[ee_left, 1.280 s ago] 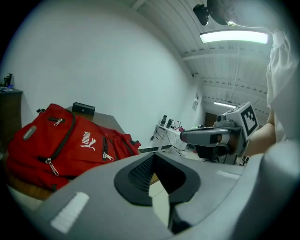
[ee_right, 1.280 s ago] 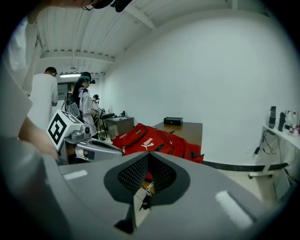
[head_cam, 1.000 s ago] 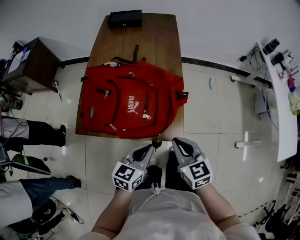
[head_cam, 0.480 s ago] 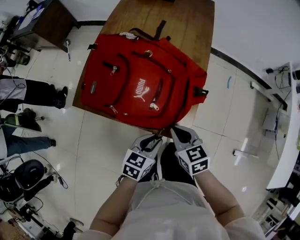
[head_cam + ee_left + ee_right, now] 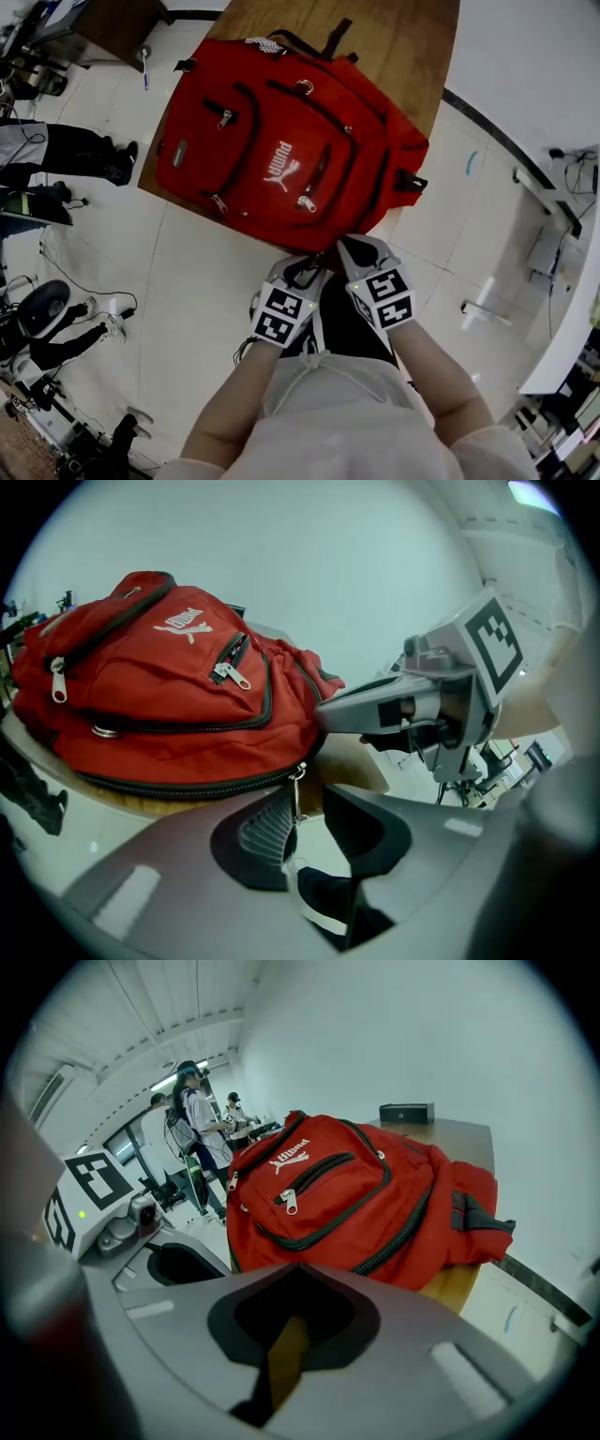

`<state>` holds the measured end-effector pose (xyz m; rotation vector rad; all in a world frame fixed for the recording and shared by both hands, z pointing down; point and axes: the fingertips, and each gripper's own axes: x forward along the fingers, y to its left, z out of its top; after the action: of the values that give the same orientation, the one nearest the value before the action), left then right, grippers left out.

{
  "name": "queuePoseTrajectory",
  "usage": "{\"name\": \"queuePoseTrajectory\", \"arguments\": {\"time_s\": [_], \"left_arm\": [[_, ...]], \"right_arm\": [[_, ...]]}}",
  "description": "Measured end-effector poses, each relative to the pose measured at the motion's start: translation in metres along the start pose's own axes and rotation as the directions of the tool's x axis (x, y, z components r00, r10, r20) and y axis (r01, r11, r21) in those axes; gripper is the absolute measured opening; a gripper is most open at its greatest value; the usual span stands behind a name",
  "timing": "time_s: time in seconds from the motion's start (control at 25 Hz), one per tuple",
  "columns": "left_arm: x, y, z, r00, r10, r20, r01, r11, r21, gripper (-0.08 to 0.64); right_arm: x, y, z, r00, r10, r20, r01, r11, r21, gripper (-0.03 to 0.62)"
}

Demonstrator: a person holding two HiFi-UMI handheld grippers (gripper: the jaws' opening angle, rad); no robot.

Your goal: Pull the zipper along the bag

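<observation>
Only the left gripper view shows the zipper pull (image 5: pixel 298 797) dangling from the red backpack (image 5: pixel 281 159) at the table (image 5: pixel 412 47) edge, ungripped between the spread jaws of the left gripper (image 5: pixel 300 272). The right gripper (image 5: pixel 362 251), jaws nearly together on nothing, sits alongside at lower centre. Both have reached the bag's near edge since a second ago, with open floor (image 5: pixel 187 281) on either side.
</observation>
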<state>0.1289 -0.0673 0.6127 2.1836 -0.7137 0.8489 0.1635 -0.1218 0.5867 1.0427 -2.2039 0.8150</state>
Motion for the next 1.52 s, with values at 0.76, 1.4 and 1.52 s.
{"name": "queuePoseTrajectory", "arguments": {"time_s": [0.76, 1.4, 1.52], "left_arm": [[0.014, 0.009, -0.006, 0.992, 0.071, -0.105, -0.062, 0.994, 0.087, 0.014], [0.009, 0.013, -0.006, 0.982, 0.126, -0.141, -0.099, 0.978, 0.185, 0.009], [0.008, 0.016, -0.006, 0.983, 0.127, -0.134, -0.103, 0.979, 0.173, 0.009]], "right_arm": [[0.014, 0.017, -0.023, 0.99, 0.118, -0.077, -0.12, 0.992, -0.025, 0.008], [0.02, 0.011, -0.031, 0.978, 0.149, -0.144, -0.157, 0.987, -0.044, 0.006], [0.02, 0.01, -0.032, 0.973, 0.161, -0.166, -0.166, 0.986, -0.021, 0.006]]}}
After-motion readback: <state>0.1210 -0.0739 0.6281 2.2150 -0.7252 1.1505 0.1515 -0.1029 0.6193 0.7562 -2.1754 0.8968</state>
